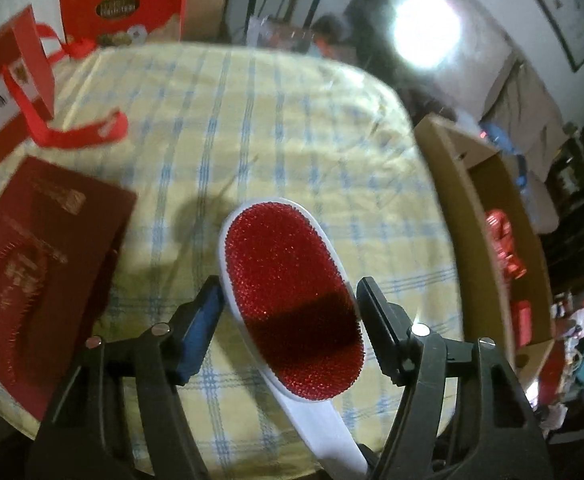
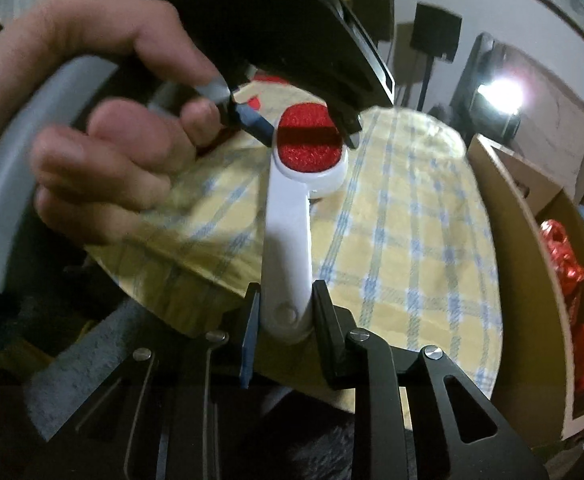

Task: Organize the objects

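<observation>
A white lint brush with a red bristle pad [image 1: 292,300] is held above the checked tablecloth [image 1: 252,120]. My left gripper [image 1: 290,300] has its jaws on either side of the brush head, close to its edges. My right gripper [image 2: 286,312] is shut on the end of the brush's white handle [image 2: 288,248]. In the right wrist view the left gripper [image 2: 312,132] and the hand holding it show around the red pad [image 2: 308,140].
An open cardboard box [image 1: 452,208] with red items [image 1: 504,240] stands at the table's right edge; it also shows in the right wrist view [image 2: 516,240]. Dark red gift bags [image 1: 36,264] and a red box [image 1: 132,8] lie at the left and back.
</observation>
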Tool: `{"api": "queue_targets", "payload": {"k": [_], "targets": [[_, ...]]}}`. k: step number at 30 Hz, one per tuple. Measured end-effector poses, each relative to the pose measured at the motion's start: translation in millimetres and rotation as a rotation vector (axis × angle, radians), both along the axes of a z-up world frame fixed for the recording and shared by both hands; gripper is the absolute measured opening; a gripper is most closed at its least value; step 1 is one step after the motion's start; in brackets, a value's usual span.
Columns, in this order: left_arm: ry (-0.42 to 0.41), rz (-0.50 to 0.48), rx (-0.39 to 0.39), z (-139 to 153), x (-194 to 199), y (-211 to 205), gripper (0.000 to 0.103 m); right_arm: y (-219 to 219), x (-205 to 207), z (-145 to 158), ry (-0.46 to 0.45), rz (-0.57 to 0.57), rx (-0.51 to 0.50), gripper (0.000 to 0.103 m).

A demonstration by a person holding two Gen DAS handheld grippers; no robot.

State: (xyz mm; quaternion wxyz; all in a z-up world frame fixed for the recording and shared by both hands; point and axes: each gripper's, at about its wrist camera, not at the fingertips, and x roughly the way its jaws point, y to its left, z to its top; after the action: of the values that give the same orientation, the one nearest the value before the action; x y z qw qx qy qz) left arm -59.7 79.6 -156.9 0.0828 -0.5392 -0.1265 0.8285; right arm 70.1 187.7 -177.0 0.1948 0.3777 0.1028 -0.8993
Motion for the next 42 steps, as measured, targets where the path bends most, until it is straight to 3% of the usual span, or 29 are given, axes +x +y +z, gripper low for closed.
{"api": "queue_targets", "payload": {"k": [3, 5, 7, 9, 13, 17, 19, 22, 26, 28, 33, 35, 36, 37, 42], "targets": [[0.046, -0.001, 0.044, 22, 6, -2, 0.06, 0, -3, 1, 0.01, -0.013, 0.022, 0.024], [0.069, -0.017, 0.067, 34, 9, -2, 0.049, 5, -9, 2, 0.004, -0.026, 0.016, 0.024], [0.083, -0.038, 0.058, 41, 12, 2, 0.029, 12, -13, 2, 0.0, -0.064, 0.004, 0.024], [0.077, -0.065, 0.027, 37, 11, 7, 0.029, 17, -19, 2, -0.005, -0.077, 0.005, 0.024], [-0.023, -0.053, 0.044, 7, -1, 13, 0.029, 22, -23, -5, -0.048, -0.083, 0.013, 0.024], [-0.085, -0.047, 0.004, -17, -9, 13, 0.04, 22, -23, -4, -0.069, -0.074, 0.033, 0.024], [-0.085, -0.041, -0.026, -18, -13, 14, 0.059, 23, -25, -3, -0.079, -0.072, 0.031, 0.024], [-0.122, -0.08, -0.056, -22, -24, 26, 0.074, 24, -28, -4, -0.086, -0.068, 0.029, 0.024], [-0.167, -0.105, -0.061, -32, -33, 43, 0.083, 26, -29, -4, -0.087, -0.063, 0.026, 0.024], [-0.166, -0.14, -0.106, -36, -34, 58, 0.095, 27, -31, -4, -0.088, -0.061, 0.022, 0.024], [-0.143, -0.183, -0.26, -45, -31, 81, 0.098, 31, -37, -5, -0.096, -0.059, 0.009, 0.024], [-0.124, -0.178, -0.283, -45, -28, 82, 0.093, 33, -39, -5, -0.098, -0.059, 0.006, 0.024], [-0.099, -0.179, -0.314, -44, -25, 82, 0.082, 33, -40, -5, -0.098, -0.06, 0.005, 0.024], [-0.073, -0.19, -0.302, -41, -24, 83, 0.071, 34, -41, -5, -0.1, -0.061, 0.003, 0.025], [-0.066, -0.189, -0.282, -40, -20, 81, 0.07, 33, -46, -6, -0.104, -0.058, -0.003, 0.026]]}}
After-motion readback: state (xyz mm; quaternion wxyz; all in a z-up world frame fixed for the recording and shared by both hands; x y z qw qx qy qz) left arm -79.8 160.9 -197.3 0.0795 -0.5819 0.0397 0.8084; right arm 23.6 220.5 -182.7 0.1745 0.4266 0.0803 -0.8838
